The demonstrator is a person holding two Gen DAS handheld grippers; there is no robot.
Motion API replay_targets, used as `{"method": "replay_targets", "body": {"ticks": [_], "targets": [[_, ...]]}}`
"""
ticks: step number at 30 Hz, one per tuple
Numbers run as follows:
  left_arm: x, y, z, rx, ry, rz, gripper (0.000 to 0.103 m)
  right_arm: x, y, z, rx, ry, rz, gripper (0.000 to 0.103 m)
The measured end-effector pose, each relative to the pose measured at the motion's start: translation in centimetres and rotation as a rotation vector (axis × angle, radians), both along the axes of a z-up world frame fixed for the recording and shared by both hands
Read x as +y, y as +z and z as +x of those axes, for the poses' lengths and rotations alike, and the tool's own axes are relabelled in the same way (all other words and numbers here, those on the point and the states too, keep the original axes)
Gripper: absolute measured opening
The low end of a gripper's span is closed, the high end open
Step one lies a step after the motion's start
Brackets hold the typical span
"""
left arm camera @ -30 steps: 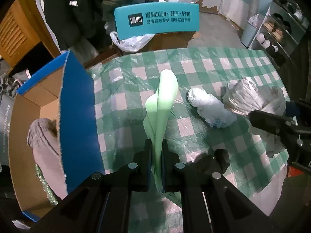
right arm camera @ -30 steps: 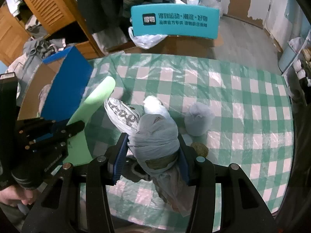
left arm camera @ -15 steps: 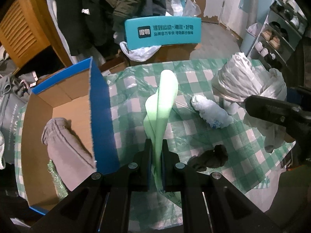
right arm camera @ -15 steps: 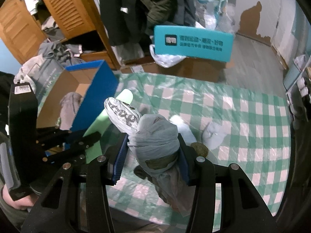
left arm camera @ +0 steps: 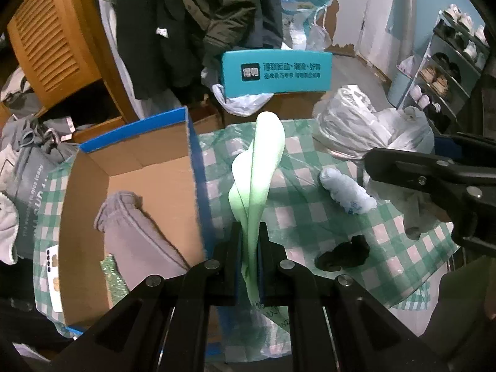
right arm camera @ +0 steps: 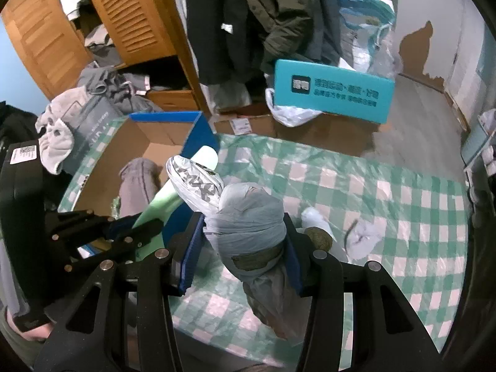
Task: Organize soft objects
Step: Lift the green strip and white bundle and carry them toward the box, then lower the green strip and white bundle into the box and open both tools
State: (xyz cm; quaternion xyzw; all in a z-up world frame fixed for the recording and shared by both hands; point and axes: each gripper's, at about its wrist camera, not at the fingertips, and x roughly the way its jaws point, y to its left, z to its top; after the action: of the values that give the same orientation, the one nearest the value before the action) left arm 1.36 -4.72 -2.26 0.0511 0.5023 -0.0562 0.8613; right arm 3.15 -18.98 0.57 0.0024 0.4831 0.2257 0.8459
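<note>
My left gripper (left arm camera: 249, 248) is shut on a pale green foam sheet (left arm camera: 260, 167), held upright beside the blue wall of an open cardboard box (left arm camera: 195, 192). A grey garment (left arm camera: 139, 232) lies inside the box. My right gripper (right arm camera: 245, 248) is shut on a grey plastic bag bundle (right arm camera: 248, 217), held above the green checked tablecloth (right arm camera: 387, 217); the bundle also shows in the left wrist view (left arm camera: 356, 124). A white bundle (left arm camera: 347, 192) and a black cloth (left arm camera: 344, 254) lie on the table.
A teal box (left arm camera: 276, 73) stands beyond the table's far edge over a brown carton. Hanging coats (right arm camera: 263, 21) and a wooden wardrobe (right arm camera: 124, 21) are behind. A shoe rack (left arm camera: 449, 68) is at far right. Another small white bundle (right arm camera: 361, 240) lies on the cloth.
Both grippers have risen and pulled back with their loads; the box interior now shows more fully. The bag bundle has lifted off the table.
</note>
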Motion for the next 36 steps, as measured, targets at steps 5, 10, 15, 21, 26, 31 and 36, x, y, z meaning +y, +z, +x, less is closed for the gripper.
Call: {"method": "replay_targets", "body": {"ticks": [5, 10, 15, 21, 26, 31, 36], "targets": [[1.6, 0.7, -0.3, -0.017, 0.021, -0.011, 0.008, 1.6, 0.5, 0.1, -0.008, 0.025, 0.003, 0.048], [3.1, 1.2, -0.5, -0.034, 0.045, -0.016, 0.008, 3.2, 0.8, 0.2, -0.011, 0.047, 0.003, 0.048], [4.7, 1.5, -0.6, -0.047, 0.073, -0.022, 0.008, 5.2, 1.2, 0.3, -0.013, 0.074, 0.004, 0.048], [7.0, 1.7, -0.7, -0.054, 0.113, -0.036, 0.008, 7.4, 1.3, 0.4, -0.014, 0.104, 0.003, 0.048], [9.1, 1.5, -0.8, -0.053, 0.154, -0.046, 0.008, 9.5, 1.2, 0.7, -0.008, 0.131, 0.000, 0.048], [11.2, 1.1, -0.8, -0.048, 0.194, -0.051, 0.008, 11.8, 0.9, 1.0, 0.002, 0.155, -0.013, 0.048], [13.1, 0.5, -0.8, -0.039, 0.239, -0.054, 0.008, 13.8, 0.7, 1.2, 0.016, 0.174, -0.009, 0.048]]}}
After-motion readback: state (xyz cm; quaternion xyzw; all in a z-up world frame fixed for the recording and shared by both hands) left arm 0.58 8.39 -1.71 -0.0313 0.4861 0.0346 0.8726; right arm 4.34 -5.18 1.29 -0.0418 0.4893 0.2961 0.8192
